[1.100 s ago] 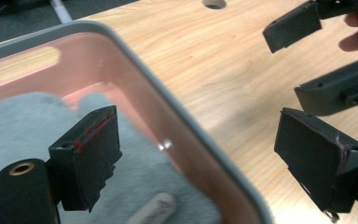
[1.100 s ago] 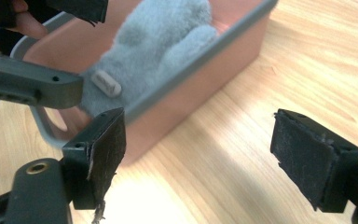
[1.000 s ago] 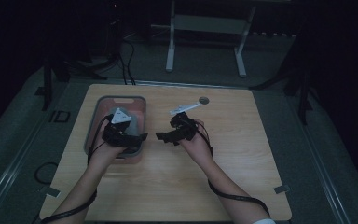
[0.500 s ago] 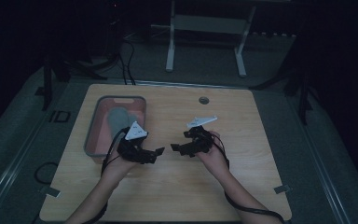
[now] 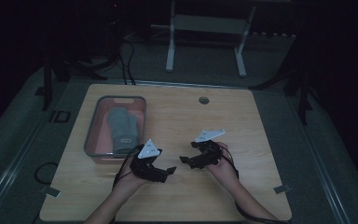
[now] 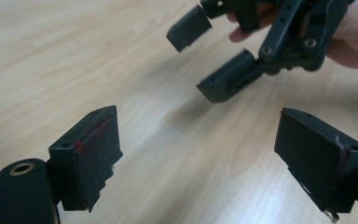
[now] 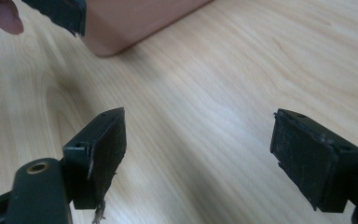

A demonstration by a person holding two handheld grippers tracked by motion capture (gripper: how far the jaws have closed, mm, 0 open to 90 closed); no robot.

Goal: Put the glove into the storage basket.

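Observation:
A pair of grey mittens (image 5: 122, 128) lies in a pink tray (image 5: 93, 137) with a grey rim at the table's left. My left gripper (image 5: 171, 170) hovers low over the near middle of the wooden table, just right of the tray's near corner, jaws wide open and empty (image 6: 205, 158). My right gripper (image 5: 182, 159) faces it from the right, also open with nothing between its jaws (image 7: 200, 154). The two grippers' tips nearly meet. In the left gripper view the right gripper (image 6: 214, 60) shows ahead, held by a hand. The tray's pink corner (image 7: 135, 23) shows in the right gripper view.
The light wooden table (image 5: 177, 121) has a round cable hole (image 5: 203, 100) near its far edge. Cables trail from both grippers toward the near edge. A white metal stand (image 5: 205, 28) is on the floor beyond the table.
Both grippers have drawn back from the tray toward the near middle of the table. The mittens now lie uncovered in the tray.

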